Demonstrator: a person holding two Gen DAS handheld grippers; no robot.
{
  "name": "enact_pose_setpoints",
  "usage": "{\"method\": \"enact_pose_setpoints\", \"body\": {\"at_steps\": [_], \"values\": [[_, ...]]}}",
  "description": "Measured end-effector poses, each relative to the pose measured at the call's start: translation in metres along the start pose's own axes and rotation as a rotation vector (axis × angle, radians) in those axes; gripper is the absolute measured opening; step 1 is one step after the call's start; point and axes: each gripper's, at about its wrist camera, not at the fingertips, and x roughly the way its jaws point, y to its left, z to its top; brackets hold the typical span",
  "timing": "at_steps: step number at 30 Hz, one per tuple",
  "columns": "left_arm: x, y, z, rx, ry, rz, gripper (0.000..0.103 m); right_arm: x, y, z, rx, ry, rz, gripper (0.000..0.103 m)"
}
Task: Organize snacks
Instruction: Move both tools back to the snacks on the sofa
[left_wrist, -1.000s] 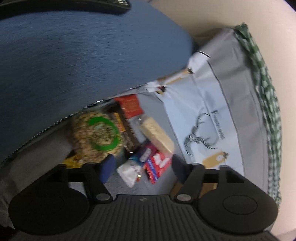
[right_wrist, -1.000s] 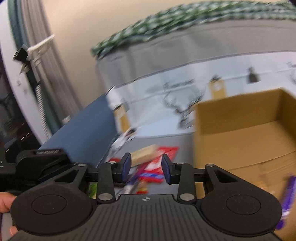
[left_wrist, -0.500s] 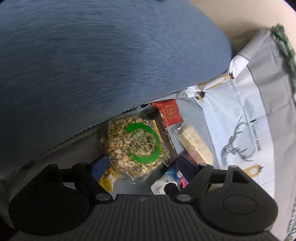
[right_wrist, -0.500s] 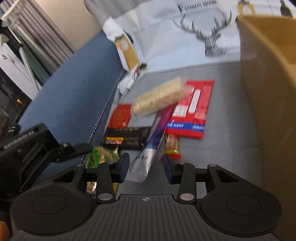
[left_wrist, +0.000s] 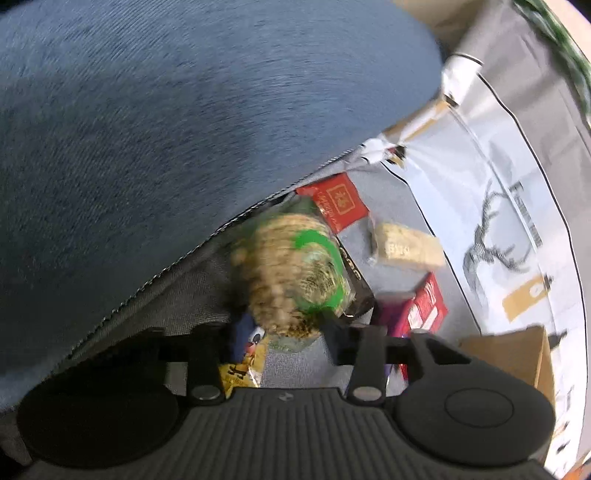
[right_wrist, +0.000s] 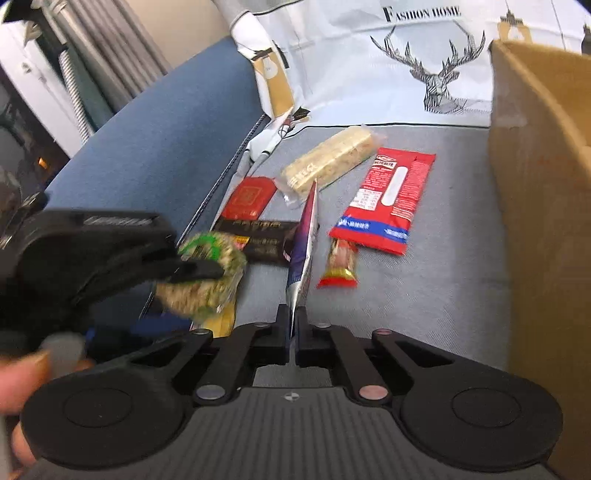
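Note:
Several snacks lie on a grey seat (right_wrist: 424, 295). My left gripper (left_wrist: 286, 328) has its jaws closing, and they pinch the lower edge of a round puffed-grain bag with a green ring (left_wrist: 295, 266). The right wrist view shows one of the left fingers (right_wrist: 192, 269) lying across that blurred bag (right_wrist: 207, 258). My right gripper (right_wrist: 293, 319) is shut on a purple-and-white packet (right_wrist: 303, 240), which stands on its edge between the pads. A cardboard box (right_wrist: 535, 184) stands open at the right.
Loose on the seat are a red flat packet (right_wrist: 388, 199), a pale cereal bar (right_wrist: 328, 158), a small red square packet (right_wrist: 249, 197), a black bar (right_wrist: 266, 236), a red-gold candy (right_wrist: 340, 264) and a yellow packet (right_wrist: 225, 321). A blue cushion (right_wrist: 155, 129) bounds the left. A deer-print cloth (right_wrist: 369, 92) lies behind.
My right gripper has dropped toward the snacks and shut on the purple packet, tipping it onto its edge. The left jaws have narrowed onto the grain bag, which has shifted and blurred.

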Motion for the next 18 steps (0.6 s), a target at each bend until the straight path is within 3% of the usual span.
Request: {"method": "enact_pose_setpoints", "body": {"at_steps": [2,9,14,16,18], "values": [[-0.003,-0.003,-0.002,0.048,0.0,-0.009,0.028,-0.014,0.006,-0.007,-0.038,0.015,-0.02,0.001],[-0.014,-0.006,-0.014,0.19,0.066,-0.094,0.027,-0.063,0.023,-0.049,-0.118,0.076,-0.13,0.002],[-0.024,-0.014,-0.026,0.362,0.179,-0.187,0.026,-0.076,0.016,-0.074,-0.053,0.088,-0.091,0.004],[-0.024,-0.019,-0.034,0.448,0.222,-0.188,0.027,-0.07,0.013,-0.078,-0.056,0.089,-0.098,0.006],[-0.022,-0.023,-0.04,0.501,0.205,-0.134,0.029,-0.06,0.011,-0.081,-0.073,0.095,-0.106,0.008]]}}
